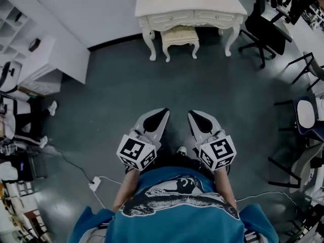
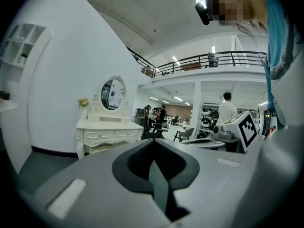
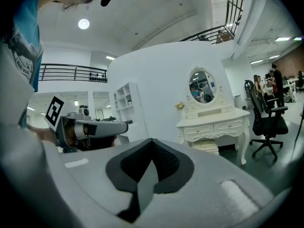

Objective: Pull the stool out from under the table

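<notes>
Head view: cream carved stool (image 1: 180,35) tucked under the white ornate dressing table (image 1: 190,5), well apart from both grippers.
Left gripper (image 1: 164,112): jaws pressed together, empty.
Right gripper (image 1: 193,114): jaws pressed together, empty.

black office chair (image 1: 263,32) at right, white shelf unit (image 1: 12,14) at left, white plug (image 1: 94,184) on floor

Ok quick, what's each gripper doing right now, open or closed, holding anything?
Left gripper: closed, holding nothing.
Right gripper: closed, holding nothing.
</notes>
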Action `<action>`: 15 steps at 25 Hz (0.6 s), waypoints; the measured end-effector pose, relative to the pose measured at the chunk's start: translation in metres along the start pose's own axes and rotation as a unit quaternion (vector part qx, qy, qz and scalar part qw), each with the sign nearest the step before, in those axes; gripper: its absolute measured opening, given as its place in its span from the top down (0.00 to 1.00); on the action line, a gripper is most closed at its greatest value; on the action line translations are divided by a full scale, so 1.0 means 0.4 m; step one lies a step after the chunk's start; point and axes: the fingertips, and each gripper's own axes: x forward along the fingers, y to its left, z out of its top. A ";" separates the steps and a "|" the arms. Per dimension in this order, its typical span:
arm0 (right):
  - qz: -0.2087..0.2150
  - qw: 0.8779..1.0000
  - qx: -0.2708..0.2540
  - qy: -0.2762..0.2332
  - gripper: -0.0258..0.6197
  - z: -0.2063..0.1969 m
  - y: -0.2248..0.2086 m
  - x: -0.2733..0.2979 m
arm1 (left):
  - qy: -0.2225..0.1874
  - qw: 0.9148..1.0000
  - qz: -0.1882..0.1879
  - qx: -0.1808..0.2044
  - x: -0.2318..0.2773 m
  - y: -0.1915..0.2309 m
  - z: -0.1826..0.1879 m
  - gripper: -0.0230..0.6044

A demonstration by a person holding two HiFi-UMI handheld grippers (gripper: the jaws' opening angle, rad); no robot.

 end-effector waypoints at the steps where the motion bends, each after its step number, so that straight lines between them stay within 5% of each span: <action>1: 0.002 1.000 0.001 -0.002 0.96 0.004 -0.002 0.004 | 0.002 1.000 0.003 0.002 0.001 0.006 0.002 0.94; 15: -0.023 0.999 0.019 -0.012 0.96 0.037 -0.086 0.191 | 0.015 0.999 -0.031 0.013 0.111 0.174 0.024 0.94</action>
